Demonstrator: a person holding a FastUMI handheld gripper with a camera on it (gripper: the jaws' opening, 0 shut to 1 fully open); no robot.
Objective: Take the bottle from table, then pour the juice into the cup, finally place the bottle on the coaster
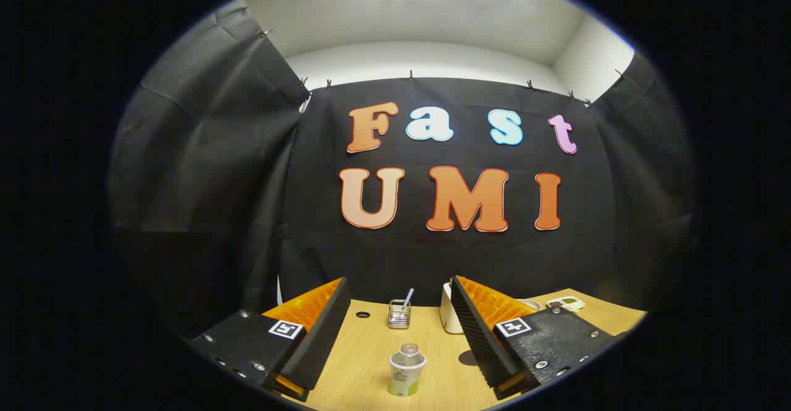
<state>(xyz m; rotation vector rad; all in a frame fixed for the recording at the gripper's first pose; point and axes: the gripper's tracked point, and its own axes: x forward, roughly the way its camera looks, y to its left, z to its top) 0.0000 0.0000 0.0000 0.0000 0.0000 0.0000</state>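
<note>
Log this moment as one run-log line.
stage: approach | tool: open, empty | bottle: upright on table, between fingers, untouched | white cup: beyond right finger | pen holder: behind bottle

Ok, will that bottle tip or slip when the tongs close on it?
The bottle stands upright between the open tongs, small and narrow-based, so a one-sided nudge could probably tip it. Its clear neck looks smooth, perhaps slippery; the labelled body seems the safer grip. Likely light.

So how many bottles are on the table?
1. The bottle stands on the wooden table, between the open gripper fingers, nearer than the mesh holder. Others may hide behind the fingers.
</note>
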